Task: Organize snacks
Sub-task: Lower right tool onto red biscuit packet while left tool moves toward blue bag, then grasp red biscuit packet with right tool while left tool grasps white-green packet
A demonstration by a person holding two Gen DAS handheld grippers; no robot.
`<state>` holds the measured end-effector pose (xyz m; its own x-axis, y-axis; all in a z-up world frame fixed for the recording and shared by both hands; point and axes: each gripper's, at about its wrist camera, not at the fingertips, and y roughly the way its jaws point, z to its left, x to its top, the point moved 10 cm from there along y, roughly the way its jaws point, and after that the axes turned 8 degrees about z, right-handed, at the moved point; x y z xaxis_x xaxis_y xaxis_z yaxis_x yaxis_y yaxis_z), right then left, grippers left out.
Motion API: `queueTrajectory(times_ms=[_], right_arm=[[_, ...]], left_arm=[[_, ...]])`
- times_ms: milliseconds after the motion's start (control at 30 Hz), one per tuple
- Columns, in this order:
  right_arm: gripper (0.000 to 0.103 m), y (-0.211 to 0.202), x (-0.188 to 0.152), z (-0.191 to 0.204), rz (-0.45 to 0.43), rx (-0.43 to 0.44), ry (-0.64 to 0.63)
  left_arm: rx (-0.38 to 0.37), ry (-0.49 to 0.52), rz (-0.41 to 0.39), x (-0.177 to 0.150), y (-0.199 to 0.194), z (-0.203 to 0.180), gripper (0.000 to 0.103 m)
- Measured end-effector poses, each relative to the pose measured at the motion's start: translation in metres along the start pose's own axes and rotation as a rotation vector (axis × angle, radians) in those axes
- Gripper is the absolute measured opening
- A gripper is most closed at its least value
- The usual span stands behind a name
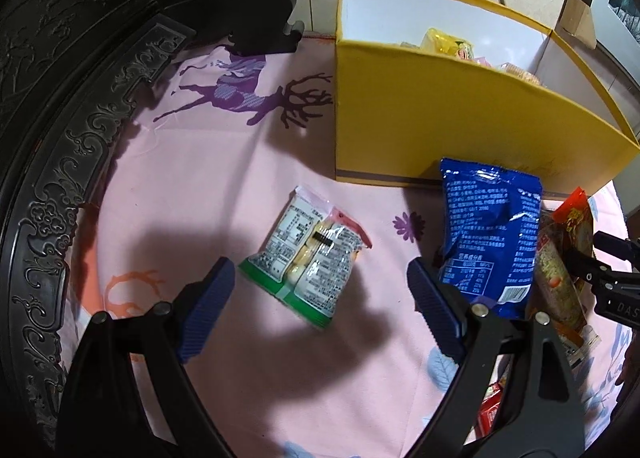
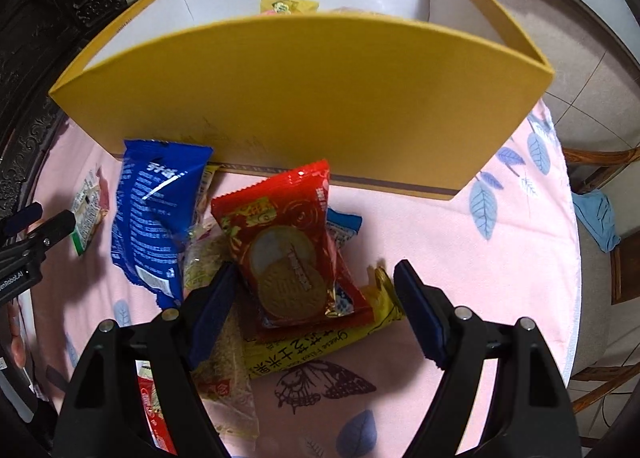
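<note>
A: Where were our tongs?

B: Our left tongs point(image 1: 320, 298) were spread wide, gripping nothing, hovering above a clear packet with a green edge point(image 1: 306, 254) that lay flat on the pink cloth-covered surface point(image 1: 200, 178). Our right tongs point(image 2: 314, 306) were spread too, gripping nothing, their blue pads either side of a red biscuit packet point(image 2: 288, 250).

A: What lay around that red packet?

B: It topped a small heap: a yellow bar wrapper point(image 2: 316, 350) beneath it, a clear packet of golden crumbs point(image 2: 224, 374) to its left, and a blue snack bag point(image 2: 156, 214) leaning further left.

A: And beyond the heap?

B: A tall yellow box point(image 2: 304, 98) stood just behind the heap, its top open and its walls white inside. We saw a few wrapped snacks point(image 1: 452, 44) already in it. Dark carved furniture point(image 1: 60, 138) curved along the surface's left edge.
</note>
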<state>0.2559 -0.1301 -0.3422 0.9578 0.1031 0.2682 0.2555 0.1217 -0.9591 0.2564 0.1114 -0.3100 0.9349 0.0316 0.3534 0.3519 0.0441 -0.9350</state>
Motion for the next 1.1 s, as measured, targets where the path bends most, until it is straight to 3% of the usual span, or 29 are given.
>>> queueTrajectory(times_ms=[67, 100, 167, 533, 600, 633, 733, 933, 967, 1033, 1100], right_arm=[[0.072, 0.004, 0.0, -0.001, 0.004, 0.012, 0.013], [0.056, 0.004, 0.001, -0.001, -0.007, 0.023, 0.018], [0.047, 0.002, 0.003, -0.005, -0.03, 0.019, 0.021], [0.045, -0.022, -0.002, -0.01, -0.074, 0.083, 0.035], [0.045, -0.027, -0.004, -0.008, -0.081, 0.093, 0.037], [0.045, -0.03, -0.006, -0.005, -0.084, 0.094, 0.036], [0.045, -0.04, -0.006, -0.003, -0.1, 0.098, 0.032], [0.045, -0.049, -0.008, 0.006, -0.105, 0.11, 0.014], [0.045, -0.051, -0.009, 0.009, -0.105, 0.113, 0.01], [0.045, -0.051, -0.009, 0.016, -0.108, 0.118, 0.004], [0.045, -0.054, -0.009, 0.022, -0.113, 0.122, -0.006]], left_arm=[[0.007, 0.008, 0.0, 0.0, 0.001, 0.0, 0.09], [0.006, 0.009, -0.001, 0.001, 0.001, -0.001, 0.09], [0.008, 0.012, -0.005, 0.001, 0.001, -0.002, 0.09], [0.032, 0.07, 0.01, 0.002, 0.02, -0.007, 0.089], [0.041, 0.081, 0.012, 0.001, 0.026, -0.005, 0.07], [0.039, 0.079, 0.029, -0.001, 0.03, -0.004, 0.034], [0.018, 0.058, 0.029, 0.0, 0.034, 0.0, 0.03], [0.055, 0.103, 0.001, 0.0, 0.035, -0.003, 0.027], [0.04, 0.095, -0.012, 0.001, 0.034, -0.004, 0.012], [0.023, 0.09, -0.019, 0.001, 0.032, -0.008, 0.004], [0.015, 0.078, -0.027, 0.0, 0.031, -0.009, 0.003]])
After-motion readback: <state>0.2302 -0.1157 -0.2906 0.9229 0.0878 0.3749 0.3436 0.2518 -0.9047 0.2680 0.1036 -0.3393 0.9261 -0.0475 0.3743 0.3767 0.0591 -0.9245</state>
